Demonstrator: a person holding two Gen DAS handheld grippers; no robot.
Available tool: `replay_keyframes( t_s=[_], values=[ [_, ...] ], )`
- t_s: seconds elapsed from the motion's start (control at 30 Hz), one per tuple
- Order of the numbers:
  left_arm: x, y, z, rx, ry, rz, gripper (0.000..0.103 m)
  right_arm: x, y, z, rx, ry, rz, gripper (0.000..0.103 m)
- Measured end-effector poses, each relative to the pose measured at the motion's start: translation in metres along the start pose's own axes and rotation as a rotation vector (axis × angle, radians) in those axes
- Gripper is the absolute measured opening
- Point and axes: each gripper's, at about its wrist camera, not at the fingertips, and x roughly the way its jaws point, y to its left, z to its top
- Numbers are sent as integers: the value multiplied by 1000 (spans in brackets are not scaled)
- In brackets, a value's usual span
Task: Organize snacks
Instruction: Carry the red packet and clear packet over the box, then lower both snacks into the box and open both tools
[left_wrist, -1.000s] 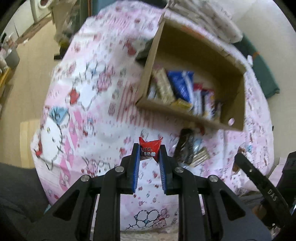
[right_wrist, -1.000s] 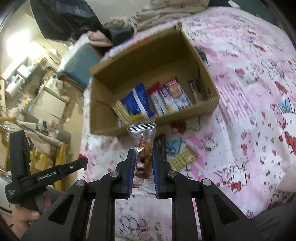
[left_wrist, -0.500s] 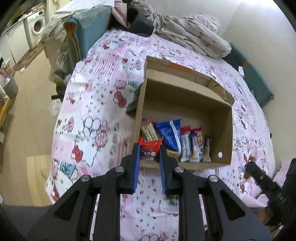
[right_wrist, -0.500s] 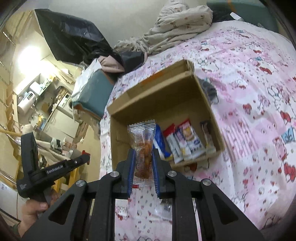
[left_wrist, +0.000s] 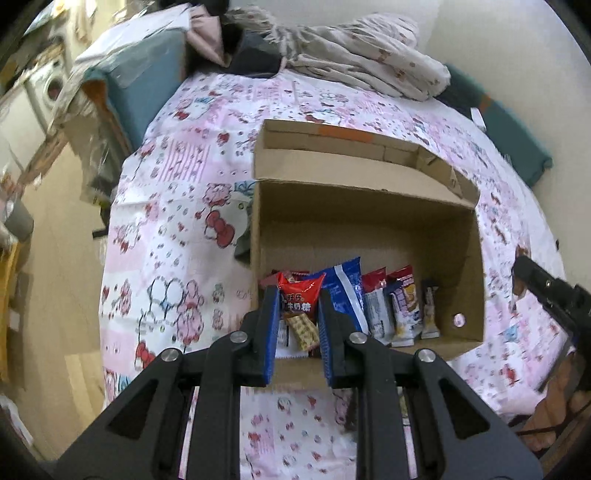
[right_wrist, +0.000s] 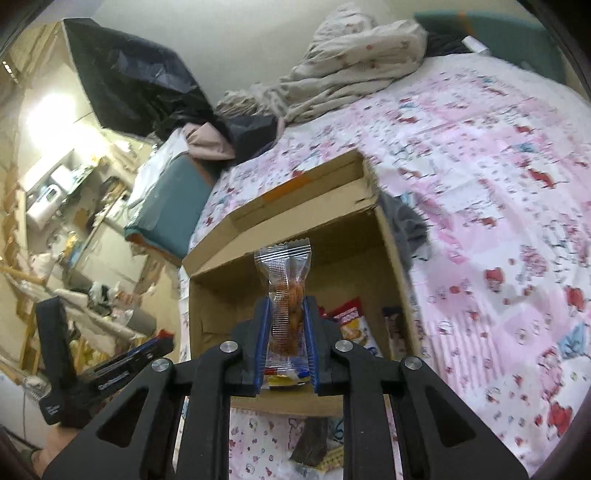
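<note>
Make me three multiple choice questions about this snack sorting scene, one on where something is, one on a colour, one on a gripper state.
1. Where do the sorted snack packets lie?
A. in the brown cardboard box
B. on the floor
C. on the pillow

2. What colour is the small packet in the left gripper?
A. green
B. red
C. yellow

3. The right gripper is
A. wide open, empty
B. shut on the clear plastic snack packet
C. out of view

Key: A, packets line the box's near wall; B, its wrapper is red; B, pads press the clear packet.
</note>
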Motion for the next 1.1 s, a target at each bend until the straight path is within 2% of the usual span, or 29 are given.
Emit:
replay_keyframes(
  t_s=[0.1,0.3,0.67,1.1],
  values=[
    [18,-3,-8,22,-9,-18,16,19,-7,-10,-31,42,-58,19],
    [35,-7,-11,30,-4,-38,17,39,-19,-19,-5,109,-85,19],
    [48,-9,-11,29,5,-19,17,51,-23,-21,-12,137,-124,19],
    [51,-12,-11,32,8,-15,18,59,-22,-24,-14,168,-131,19]
  ],
)
